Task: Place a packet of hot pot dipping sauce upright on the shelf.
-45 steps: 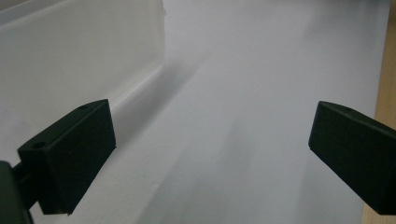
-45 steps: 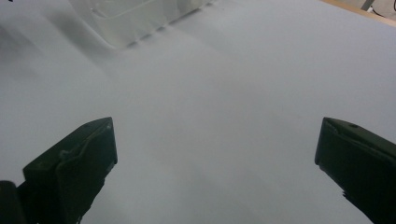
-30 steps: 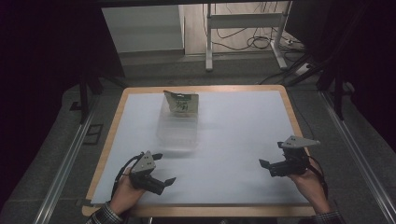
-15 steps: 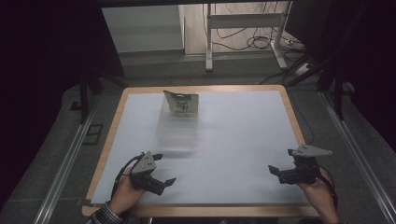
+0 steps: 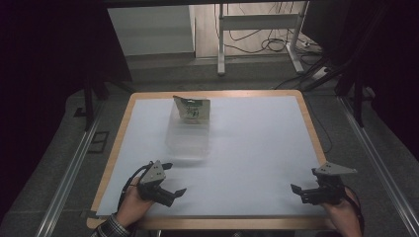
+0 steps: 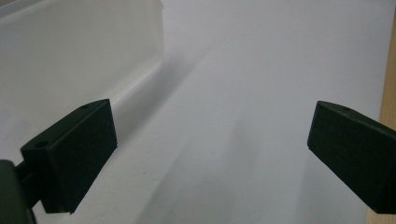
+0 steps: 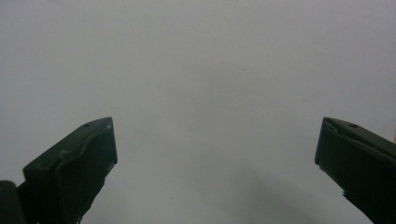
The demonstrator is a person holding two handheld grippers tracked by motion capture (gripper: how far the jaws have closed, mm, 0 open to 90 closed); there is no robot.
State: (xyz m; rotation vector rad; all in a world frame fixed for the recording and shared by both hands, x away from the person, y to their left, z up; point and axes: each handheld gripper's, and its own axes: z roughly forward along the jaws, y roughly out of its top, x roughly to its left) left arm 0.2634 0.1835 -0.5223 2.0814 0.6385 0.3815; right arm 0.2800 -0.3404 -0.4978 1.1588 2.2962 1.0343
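Note:
A clear plastic box (image 5: 189,136) lies on the white table top (image 5: 257,143), left of centre. A green and white packet (image 5: 192,109) stands at its far end. My left gripper (image 5: 174,179) rests near the front left, just short of the box, open with nothing between its jaws. In the left gripper view the gripper (image 6: 210,140) shows its jaws wide apart, with the box wall (image 6: 79,46) at the upper left. My right gripper (image 5: 298,193) sits near the front right corner, open and holding nothing. The right gripper view shows that gripper (image 7: 215,154) over bare white table.
A wooden rim (image 5: 309,123) frames the table top; it also appears at the right as the wooden rim (image 6: 390,93) in the left gripper view. Metal rails (image 5: 69,168) run along both sides. A desk frame and cables (image 5: 262,34) stand beyond the far edge.
My right gripper has drawn back toward the near edge and to the right. The left gripper has hardly moved. Box and packet stay put.

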